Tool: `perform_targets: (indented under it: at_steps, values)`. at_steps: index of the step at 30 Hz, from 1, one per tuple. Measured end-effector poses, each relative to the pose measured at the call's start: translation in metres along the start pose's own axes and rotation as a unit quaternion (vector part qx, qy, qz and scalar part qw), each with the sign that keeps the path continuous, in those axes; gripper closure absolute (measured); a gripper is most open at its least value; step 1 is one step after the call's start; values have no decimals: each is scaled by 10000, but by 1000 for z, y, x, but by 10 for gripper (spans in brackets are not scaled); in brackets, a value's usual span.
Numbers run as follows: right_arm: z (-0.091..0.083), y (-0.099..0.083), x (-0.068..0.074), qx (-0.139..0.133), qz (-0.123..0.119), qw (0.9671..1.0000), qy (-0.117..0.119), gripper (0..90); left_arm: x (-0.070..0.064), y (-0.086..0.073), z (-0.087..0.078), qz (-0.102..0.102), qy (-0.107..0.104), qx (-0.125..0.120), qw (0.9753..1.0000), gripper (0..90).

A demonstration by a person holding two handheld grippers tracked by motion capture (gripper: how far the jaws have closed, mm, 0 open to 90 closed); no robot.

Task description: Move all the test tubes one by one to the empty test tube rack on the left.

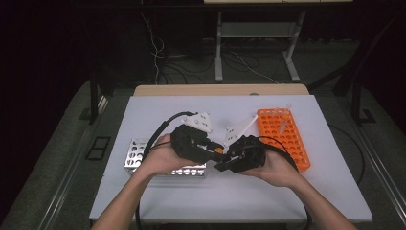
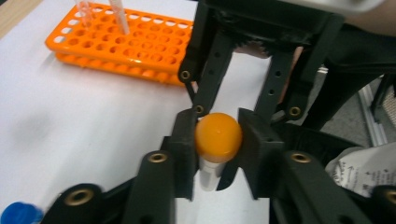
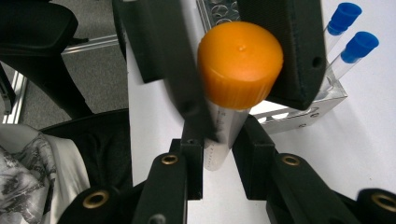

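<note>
Tube: a clear tube with an orange cap is sitting mid-air between the two grippers, over the middle of the desk, a bit toward the near side. In the high view only the cap is peeking out as an orange dot.

Left gripper: the left gripper is clamping its jaws on the orange cap, one jaw touching each side, so it's closed down narrow on the cap. In the high view it's sitting just left of centre, held by the person's left hand.

Right gripper: the right gripper is pinching the clear body of the tube below the cap, jaws narrow and pressing both sides. From above it's just right of centre, in the right hand, nearly touching the other gripper.

Metal rack: a silver rack is lying on the left of the desk, partly hiding under the left hand. Two blue-capped tubes are standing in it.

Orange rack: an orange rack is sitting on the right, farther back, with a clear tube standing in it toward its far end.

Desk: white top, wooden strip showing along the far edge.
</note>
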State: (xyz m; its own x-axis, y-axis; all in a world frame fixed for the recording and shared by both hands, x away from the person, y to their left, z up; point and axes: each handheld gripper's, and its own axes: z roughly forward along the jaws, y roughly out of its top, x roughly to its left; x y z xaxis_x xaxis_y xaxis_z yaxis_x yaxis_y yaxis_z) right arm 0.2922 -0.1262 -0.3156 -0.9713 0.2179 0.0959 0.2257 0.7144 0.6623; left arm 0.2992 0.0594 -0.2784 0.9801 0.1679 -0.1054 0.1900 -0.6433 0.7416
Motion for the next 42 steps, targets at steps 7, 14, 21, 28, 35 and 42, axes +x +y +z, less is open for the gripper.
perform_targets:
  at_steps: [7, 14, 21, 28, 35, 42]
  values:
    - [2, -1, 0, -4, 25, 10000, -17, 732, 2, 1, 0, 47, -51, 129, 9999, 691]
    - [-2, -4, 0, -96, 71, 9999, -76, 580, 7, 1, -4, 11, 8, 141, 9999, 693]
    - [-13, -14, -1, -298, 232, 9989, -261, 439, 14, 5, -18, -30, 152, 130, 9998, 693]
    - [-26, -30, -2, -528, 543, 9957, -532, 220, 20, 7, -34, -83, 318, -17, 9995, 693]
    - [-41, -54, -2, -878, 981, 9889, -689, 3, 27, 7, -55, -161, 534, -131, 9984, 693]
    - [-48, -80, -2, -1068, 1318, 9830, -708, 3, 37, 5, -79, -304, 770, -262, 9962, 693]
